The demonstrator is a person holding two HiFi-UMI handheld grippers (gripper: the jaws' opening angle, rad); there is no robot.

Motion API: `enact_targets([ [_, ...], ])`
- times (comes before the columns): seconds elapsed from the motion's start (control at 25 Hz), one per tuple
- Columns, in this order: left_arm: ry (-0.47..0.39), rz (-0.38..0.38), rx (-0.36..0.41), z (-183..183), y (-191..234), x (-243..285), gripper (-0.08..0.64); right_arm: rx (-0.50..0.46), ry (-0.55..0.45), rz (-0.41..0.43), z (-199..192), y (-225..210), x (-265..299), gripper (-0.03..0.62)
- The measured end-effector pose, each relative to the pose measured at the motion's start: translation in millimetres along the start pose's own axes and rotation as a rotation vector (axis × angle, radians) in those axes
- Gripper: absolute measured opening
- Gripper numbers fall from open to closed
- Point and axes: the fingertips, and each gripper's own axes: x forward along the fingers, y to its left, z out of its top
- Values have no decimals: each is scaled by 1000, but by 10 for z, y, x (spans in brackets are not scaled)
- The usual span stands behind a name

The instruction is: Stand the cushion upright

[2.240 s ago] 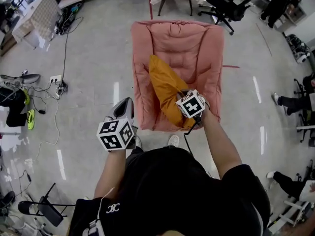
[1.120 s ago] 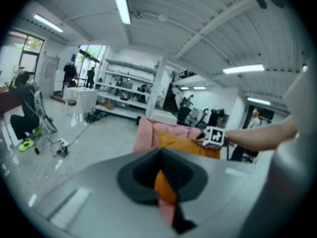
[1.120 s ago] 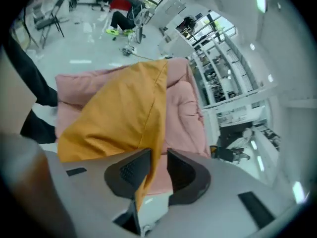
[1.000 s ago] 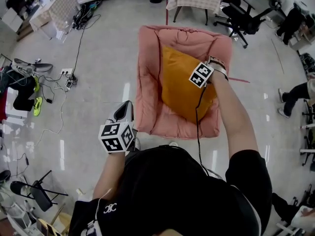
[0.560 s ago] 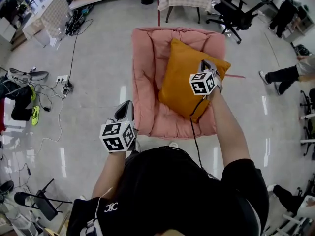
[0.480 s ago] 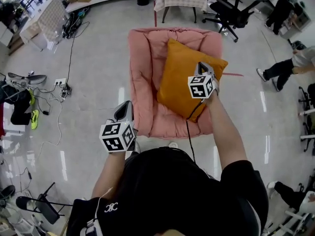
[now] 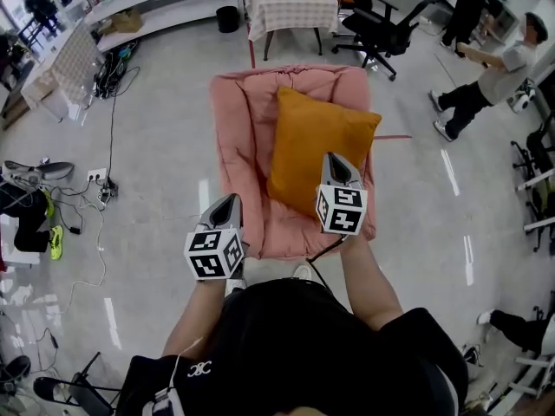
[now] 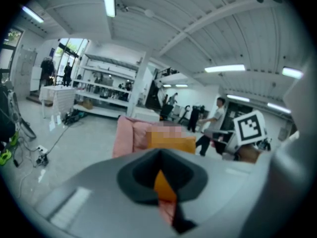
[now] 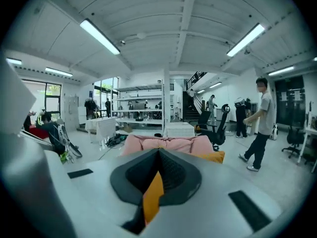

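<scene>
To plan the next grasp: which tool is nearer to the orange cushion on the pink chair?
Right. The right tool is just in front of the cushion's lower right edge; the left tool is farther off, at the chair's front left edge.

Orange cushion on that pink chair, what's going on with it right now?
A person stands over a pink floor chair with a gripper in each hand. The orange cushion stands upright, leaning on the chair's backrest. Neither gripper holds it: the left hand-held gripper and the right hand-held gripper are both shut and empty, short of the cushion.
</scene>
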Motion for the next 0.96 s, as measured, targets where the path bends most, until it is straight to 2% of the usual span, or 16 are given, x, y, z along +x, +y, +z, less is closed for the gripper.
enact_targets([
  [0.36,-26,-59,17,85,-67,-39,-2,-57,-20,80,-38,591,-298,-3],
  [0.56,-18,-82,31,49,-135,-71,-2,-143,-8,80,-105,731,-389,-3],
  [0.96,-23,-80,11,81,-28,-134,-2,-137,14,104,-114,887,-410,-3],
])
